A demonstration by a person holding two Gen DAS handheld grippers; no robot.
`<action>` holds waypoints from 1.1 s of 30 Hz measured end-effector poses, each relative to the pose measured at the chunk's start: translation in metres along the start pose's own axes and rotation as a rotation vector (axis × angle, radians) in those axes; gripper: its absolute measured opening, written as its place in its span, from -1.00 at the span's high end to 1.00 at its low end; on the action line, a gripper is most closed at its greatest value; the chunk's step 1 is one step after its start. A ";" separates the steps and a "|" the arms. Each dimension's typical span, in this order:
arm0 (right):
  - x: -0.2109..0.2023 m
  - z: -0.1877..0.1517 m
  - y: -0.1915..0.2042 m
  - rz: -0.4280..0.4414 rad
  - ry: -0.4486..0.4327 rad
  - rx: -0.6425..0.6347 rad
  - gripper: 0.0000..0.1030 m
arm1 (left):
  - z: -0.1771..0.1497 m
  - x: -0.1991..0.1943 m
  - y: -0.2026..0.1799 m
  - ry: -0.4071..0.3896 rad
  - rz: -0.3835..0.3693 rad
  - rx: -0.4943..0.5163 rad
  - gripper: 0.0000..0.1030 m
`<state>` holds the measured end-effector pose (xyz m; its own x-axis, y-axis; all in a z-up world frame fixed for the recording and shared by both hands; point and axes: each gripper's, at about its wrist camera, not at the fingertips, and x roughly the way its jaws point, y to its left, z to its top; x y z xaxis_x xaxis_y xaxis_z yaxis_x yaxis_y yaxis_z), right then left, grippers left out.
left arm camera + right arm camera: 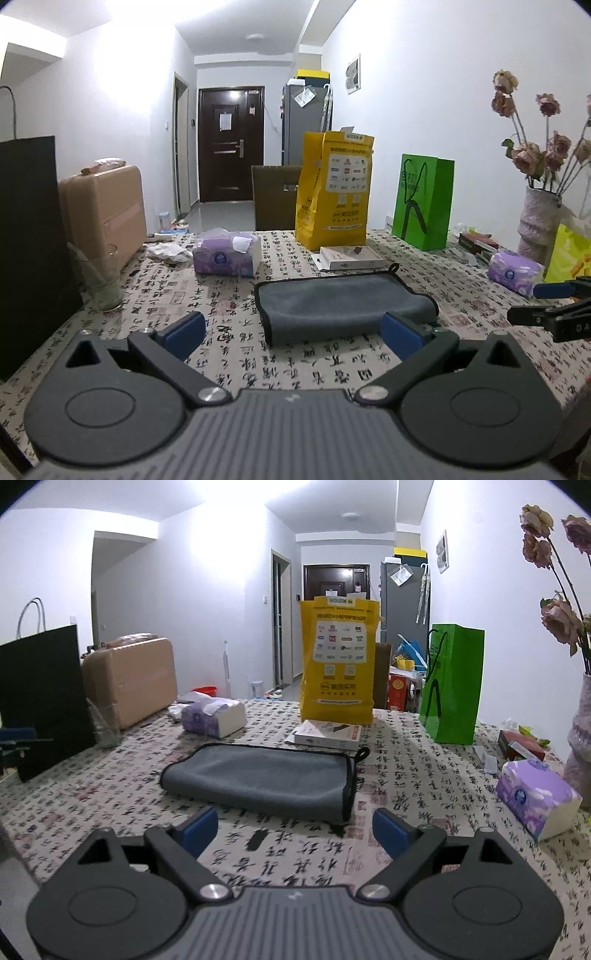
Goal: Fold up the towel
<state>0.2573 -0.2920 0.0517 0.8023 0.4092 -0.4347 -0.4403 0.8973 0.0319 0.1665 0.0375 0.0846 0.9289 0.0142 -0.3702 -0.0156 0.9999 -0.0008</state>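
Calligraphy-print tablecloth [406,775] covers the table w/ grey towel [266,775] lying mid-table, already doubled over, rounded fold on one side, black-trimmed edges stacked, probably so next fold goes crosswise. Left gripper [293,330] and right gripper [295,830] both spread wide, holding nothing, just short of towel's near edge. Yellow bag [338,657], tissue pack [214,716] behind, clear of work area.

Both wrist views face the door, sharing the towel [341,304] nearby
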 end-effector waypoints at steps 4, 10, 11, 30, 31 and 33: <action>-0.016 -0.011 0.012 -0.020 -0.026 -0.007 -0.85 | -0.015 -0.018 0.001 -0.004 0.000 0.004 -1.00; -0.036 -0.027 0.025 -0.029 -0.044 0.000 -0.85 | -0.036 -0.043 0.009 -0.017 0.020 -0.032 -1.00; -0.040 -0.030 0.027 -0.029 -0.047 0.006 -0.85 | -0.039 -0.048 0.010 -0.023 0.020 -0.035 -1.00; -0.110 -0.081 0.071 0.008 -0.168 -0.007 -0.92 | -0.080 -0.105 0.003 -0.085 0.071 -0.014 -1.00; -0.113 -0.086 0.074 0.014 -0.173 -0.007 -0.93 | -0.085 -0.107 0.001 -0.083 0.072 -0.004 -1.00; -0.120 -0.097 0.079 0.021 -0.171 0.002 -0.93 | -0.097 -0.113 -0.005 -0.076 0.063 0.014 -1.00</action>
<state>0.0875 -0.2865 0.0192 0.8498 0.4501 -0.2745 -0.4572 0.8884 0.0414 0.0253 0.0304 0.0365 0.9516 0.0766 -0.2977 -0.0697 0.9970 0.0338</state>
